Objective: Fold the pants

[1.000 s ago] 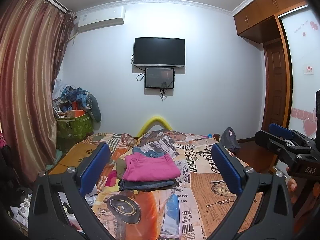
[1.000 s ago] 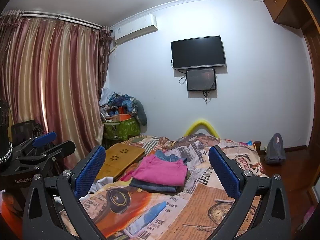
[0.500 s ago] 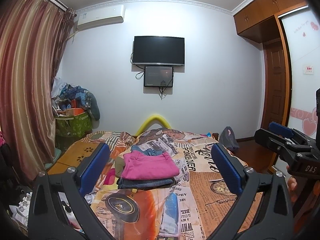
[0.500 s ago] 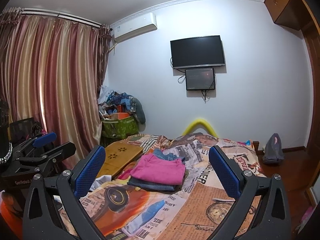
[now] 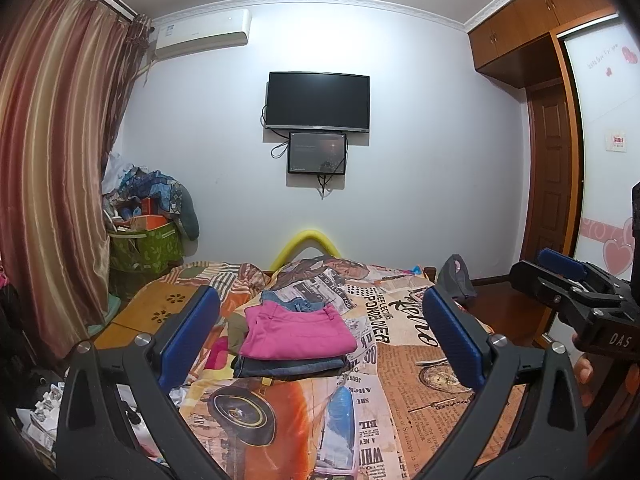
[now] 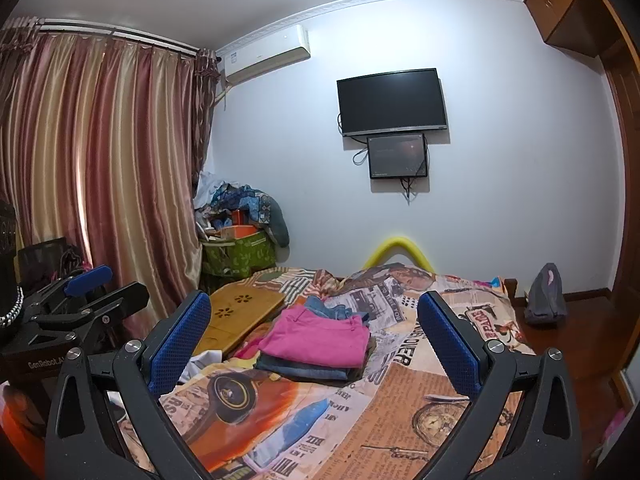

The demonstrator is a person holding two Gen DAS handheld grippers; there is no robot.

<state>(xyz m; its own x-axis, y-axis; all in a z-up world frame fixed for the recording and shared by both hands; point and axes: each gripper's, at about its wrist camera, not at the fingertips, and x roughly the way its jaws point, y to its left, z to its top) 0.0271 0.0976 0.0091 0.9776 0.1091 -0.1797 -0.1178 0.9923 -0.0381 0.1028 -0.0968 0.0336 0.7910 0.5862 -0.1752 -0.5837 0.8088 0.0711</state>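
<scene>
1. Barely anything is moving since the earlier frames: both cameras are drifting slightly, the folded stack is sitting a touch lower-left of where it was in the left wrist view, and both tools are still held up and back from the bed.
2. left gripper [image 5: 320, 340] is gaping wide, holding nothing; right gripper [image 6: 314, 346] likewise, fingers spread, nothing between them.
3. pink pants [image 5: 298, 332] are lying folded flat on top of the folded jeans [image 5: 290, 366], centre of both frames, on the printed bedspread [image 5: 400, 392]. More denim [image 5: 298, 304] is peeking out behind, upper edge of the stack.
4. Judgement: this pair is looking done and stacked. I'm seeing no unfolded pants laid out; the crumpled cloth [image 6: 202, 362] at lower left could be next, can't tell what it is.
5. Surroundings: wooden lap board [image 6: 240, 314] is sitting left of the stack, just beside it; green laundry bin [image 6: 240, 256] piled with clothes is standing at mid-left by the curtain [image 6: 100, 180]; TV [image 6: 392, 102] on the wall, upper centre; grey bag [image 6: 546, 294] on the floor, right.
6. Nothing is blocking the reach to the stack; the board is crowding its left side.
</scene>
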